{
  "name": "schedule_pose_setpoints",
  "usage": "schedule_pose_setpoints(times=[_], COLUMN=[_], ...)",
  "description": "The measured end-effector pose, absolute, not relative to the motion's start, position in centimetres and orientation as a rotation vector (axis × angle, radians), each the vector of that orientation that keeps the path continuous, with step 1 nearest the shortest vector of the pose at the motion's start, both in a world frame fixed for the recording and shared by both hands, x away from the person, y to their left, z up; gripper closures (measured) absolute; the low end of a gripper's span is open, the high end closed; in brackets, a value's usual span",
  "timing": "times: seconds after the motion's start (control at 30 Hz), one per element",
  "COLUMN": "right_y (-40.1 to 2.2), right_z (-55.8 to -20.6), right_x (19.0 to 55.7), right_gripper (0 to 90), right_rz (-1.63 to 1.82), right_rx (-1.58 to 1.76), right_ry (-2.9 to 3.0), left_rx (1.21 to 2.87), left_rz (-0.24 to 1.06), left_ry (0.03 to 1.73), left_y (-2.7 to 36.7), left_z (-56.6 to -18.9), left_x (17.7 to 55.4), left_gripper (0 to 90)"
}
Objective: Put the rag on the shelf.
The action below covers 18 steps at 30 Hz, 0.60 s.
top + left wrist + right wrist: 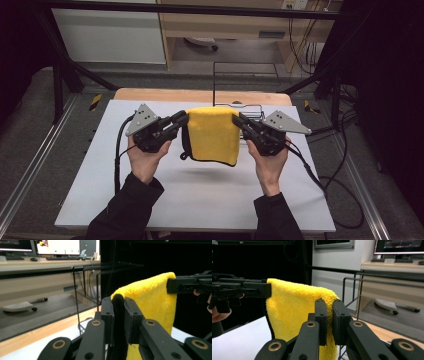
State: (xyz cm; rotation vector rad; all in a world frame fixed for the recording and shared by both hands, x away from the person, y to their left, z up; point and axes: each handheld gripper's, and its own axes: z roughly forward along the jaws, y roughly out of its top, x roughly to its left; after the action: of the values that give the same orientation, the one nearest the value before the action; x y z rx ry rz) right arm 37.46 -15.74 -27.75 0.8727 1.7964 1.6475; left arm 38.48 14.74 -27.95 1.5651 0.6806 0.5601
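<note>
- Left gripper view: the left claw (119, 315) has its two black jaws pinched nearly together on a corner of the yellow towel (152, 302), with the towel's dark edging squeezed between the pads.
- Right gripper view: the right claw (329, 315) is likewise clamped tight on the opposite top corner of the towel (294, 307), yellow pile bulging just above the pads.
- High view: the left claw (181, 120) and the right claw (239, 120) face each other across the towel's top edge, each held from below by a hand, the left hand (145, 160) and the right hand (270, 162), in dark sleeves.
- The yellow towel (212, 135) hangs between the two claws, folded over along its top edge and draping downward; its lower edge seems to be clear of the surface, to judge by the soft shadow beneath it, though the angle makes this hard to confirm.
- A small dark loop (184, 156) dangles at the towel's lower left corner.
- Below lies the white surface (150, 200), with a strip of bare wood along its far edge.
- Just behind the towel stands a thin black wire rack (250, 107), whose upright rods rise beyond the surface's far edge; its bars also show behind the towel in both gripper views.
- A black cable (118, 155) trails from the left gripper across the surface.
</note>
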Motion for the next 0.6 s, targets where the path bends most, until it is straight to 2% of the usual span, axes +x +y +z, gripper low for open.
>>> schedule_pose_setpoints(times=[0.6], right_y=[-17.4], right_z=[-23.9], right_x=[37.8], right_gripper=[84.1], right_rz=[1.659], right_rx=[0.848], right_ry=[1.666], left_rx=[1.467], left_rz=[0.589], left_ry=[0.629], left_y=[12.4], left_z=[-24.2], left_x=[40.1], left_gripper=[79.3])
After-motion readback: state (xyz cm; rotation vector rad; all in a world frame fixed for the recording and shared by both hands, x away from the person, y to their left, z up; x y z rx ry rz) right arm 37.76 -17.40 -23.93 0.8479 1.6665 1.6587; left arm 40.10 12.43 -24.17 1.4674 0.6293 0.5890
